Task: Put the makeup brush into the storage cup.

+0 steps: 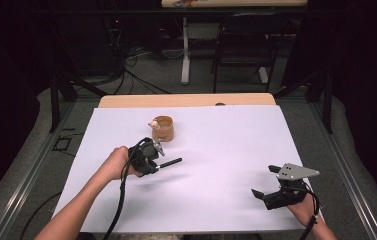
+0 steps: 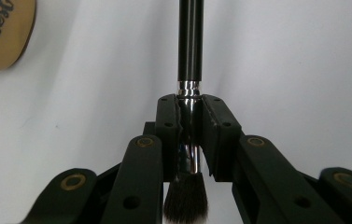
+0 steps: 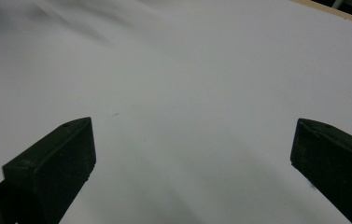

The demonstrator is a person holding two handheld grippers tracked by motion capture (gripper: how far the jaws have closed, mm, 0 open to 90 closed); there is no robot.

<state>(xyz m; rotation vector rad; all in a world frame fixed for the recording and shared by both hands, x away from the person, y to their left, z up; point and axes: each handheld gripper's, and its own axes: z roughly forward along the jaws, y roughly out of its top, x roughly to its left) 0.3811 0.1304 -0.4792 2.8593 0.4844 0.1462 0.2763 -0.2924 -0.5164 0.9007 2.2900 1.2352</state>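
Makeup brush (image 2: 190, 56) is clamped at its silver ferrule between the left gripper's (image 2: 190, 135) closed jaws, handle pointing away above the white sheet (image 1: 216, 165). Right gripper (image 1: 266, 181) rests spread wide, holding nothing. A small brown cup (image 1: 163, 128) behind carries unreadable dark lettering; its contents are unclear.

In the left gripper view the brush (image 2: 190, 60) handle runs off the top edge, its bristles are cut by the bottom edge, and the jaws hide part of its ferrule. The cup (image 2: 1, 32) is cropped at the far left corner, its lettering only partly legible. In the high view, the small pale thing (image 1: 153, 123) on the cup's rim is too small to tell.
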